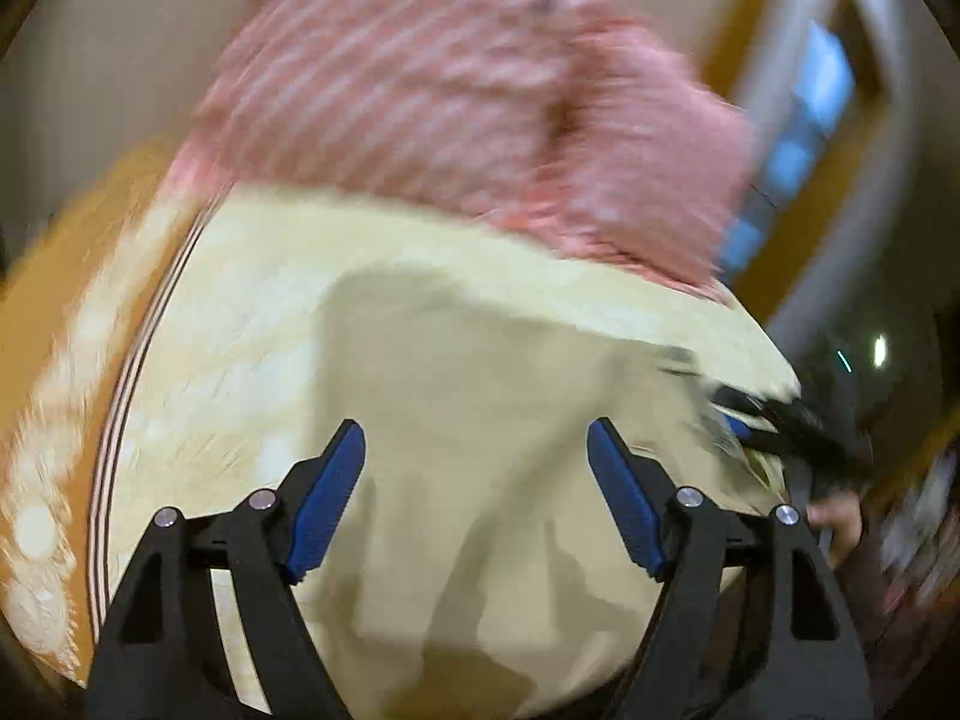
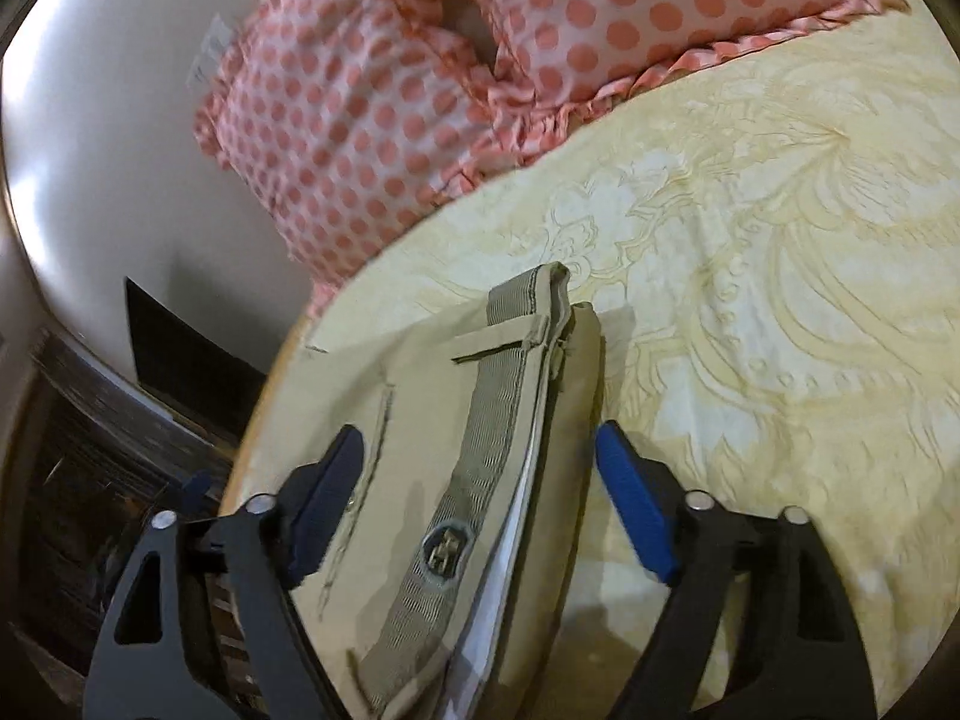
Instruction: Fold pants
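Beige pants (image 2: 480,408) lie on a bed with a pale yellow patterned sheet (image 2: 780,240). In the right wrist view the waistband with a metal button (image 2: 443,552) and a belt loop runs between the blue-padded fingers. My right gripper (image 2: 480,450) is open just over the waistband, holding nothing. In the blurred left wrist view the pants (image 1: 468,408) spread flat under my left gripper (image 1: 477,450), which is open and empty. The right gripper (image 1: 780,420) shows at the right edge of that view, a dark blur.
Pink polka-dot pillows (image 2: 420,78) with ruffled edges lie at the head of the bed; they show blurred in the left wrist view (image 1: 456,108). A white wall (image 2: 108,150) and dark furniture (image 2: 90,450) lie beyond the left bed edge. An orange patterned cover (image 1: 54,390) hangs off the bed's side.
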`<state>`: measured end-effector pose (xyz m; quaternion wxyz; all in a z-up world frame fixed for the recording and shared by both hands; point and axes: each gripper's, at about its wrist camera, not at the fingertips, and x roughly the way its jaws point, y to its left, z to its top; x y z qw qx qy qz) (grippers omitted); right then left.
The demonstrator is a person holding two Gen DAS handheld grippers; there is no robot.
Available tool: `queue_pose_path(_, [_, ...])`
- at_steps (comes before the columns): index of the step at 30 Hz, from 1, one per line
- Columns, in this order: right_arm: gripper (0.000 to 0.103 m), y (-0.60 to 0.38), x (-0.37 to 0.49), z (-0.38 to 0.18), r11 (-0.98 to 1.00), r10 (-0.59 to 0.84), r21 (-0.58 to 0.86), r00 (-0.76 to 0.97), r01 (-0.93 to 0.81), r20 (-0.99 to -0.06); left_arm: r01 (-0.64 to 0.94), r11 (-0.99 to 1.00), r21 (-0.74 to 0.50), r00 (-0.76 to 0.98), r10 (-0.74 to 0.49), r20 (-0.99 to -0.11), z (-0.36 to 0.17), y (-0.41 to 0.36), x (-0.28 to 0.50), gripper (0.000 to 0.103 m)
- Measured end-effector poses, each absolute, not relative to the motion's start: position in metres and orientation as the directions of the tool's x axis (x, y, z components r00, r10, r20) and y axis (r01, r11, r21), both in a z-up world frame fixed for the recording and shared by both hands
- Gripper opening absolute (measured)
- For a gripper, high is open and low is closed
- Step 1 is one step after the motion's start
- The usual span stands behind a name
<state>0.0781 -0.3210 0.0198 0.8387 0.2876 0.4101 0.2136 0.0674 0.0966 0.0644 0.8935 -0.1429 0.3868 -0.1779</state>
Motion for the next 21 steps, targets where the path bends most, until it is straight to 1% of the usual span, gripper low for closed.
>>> queue_pose_path(1, [0.072,-0.318,0.081,0.019,0.760,0.582,0.639,0.568,-0.123,-0.583,0.179,0.885,-0.430,0.615,-0.442,-0.653,0.057,0.107,0.077,0.072])
queue_pose_path(3, [0.072,-0.314,0.082,0.018,0.765,0.584,0.628,0.561,-0.141,-0.586,0.166,0.858,-0.487,0.562,-0.488,-0.668,0.044,0.118,0.100,0.072])
queue_pose_path(5, [0.070,-0.313,0.081,0.017,0.767,0.590,0.621,0.552,-0.158,-0.589,0.174,0.844,-0.507,0.509,-0.518,-0.687,0.035,0.112,0.108,0.072])
queue_pose_path(6, [0.066,-0.314,0.080,0.016,0.771,0.589,0.616,0.551,-0.162,-0.591,0.189,0.842,-0.506,0.488,-0.528,-0.695,0.033,0.108,0.112,0.073])
queue_pose_path(7, [0.060,-0.315,0.079,0.015,0.769,0.592,0.617,0.548,-0.166,-0.591,0.199,0.845,-0.496,0.475,-0.526,-0.706,0.032,0.101,0.116,0.077])
queue_pose_path(8, [0.056,-0.317,0.079,0.013,0.762,0.603,0.625,0.541,-0.172,-0.587,0.205,0.851,-0.483,0.463,-0.519,-0.719,0.029,0.097,0.120,0.082])
queue_pose_path(10, [0.043,-0.321,0.080,0.010,0.758,0.609,0.629,0.531,-0.172,-0.588,0.234,0.852,-0.467,0.448,-0.521,-0.726,0.026,0.088,0.127,0.089])
queue_pose_path(12, [0.039,-0.329,0.083,0.008,0.745,0.614,0.651,0.532,-0.146,-0.583,0.243,0.860,-0.448,0.444,-0.509,-0.737,0.027,0.083,0.125,0.090])
queue_pose_path(14, [0.040,-0.326,0.085,0.009,0.758,0.600,0.635,0.536,-0.146,-0.593,0.247,0.868,-0.431,0.445,-0.497,-0.745,0.025,0.080,0.127,0.090])
queue_pose_path(15, [0.042,-0.318,0.084,0.011,0.778,0.590,0.603,0.533,-0.177,-0.606,0.243,0.871,-0.426,0.448,-0.491,-0.747,0.024,0.079,0.125,0.087])
queue_pose_path(16, [0.039,-0.309,0.083,0.012,0.780,0.604,0.587,0.510,-0.218,-0.613,0.241,0.875,-0.420,0.450,-0.484,-0.750,0.025,0.079,0.125,0.073])
queue_pose_path(17, [0.032,-0.304,0.083,0.011,0.755,0.641,0.606,0.473,-0.249,-0.604,0.232,0.885,-0.404,0.458,-0.466,-0.757,0.026,0.079,0.124,0.046])
queue_pose_path(18, [0.021,-0.302,0.082,0.011,0.726,0.675,0.634,0.452,-0.265,-0.584,0.230,0.877,-0.421,0.452,-0.479,-0.752,0.027,0.081,0.123,0.034])
queue_pose_path(19, [0.017,-0.304,0.083,0.014,0.706,0.695,0.652,0.446,-0.277,-0.564,0.233,0.859,-0.455,0.439,-0.511,-0.739,0.028,0.085,0.123,0.019])
queue_pose_path(20, [0.016,-0.307,0.085,0.016,0.689,0.710,0.668,0.444,-0.280,-0.546,0.230,0.849,-0.476,0.436,-0.528,-0.729,0.031,0.088,0.124,0.016])
queue_pose_path(21, [0.014,-0.311,0.090,0.020,0.659,0.735,0.698,0.441,-0.281,-0.515,0.238,0.849,-0.471,0.438,-0.527,-0.728,0.034,0.086,0.127,0.015])
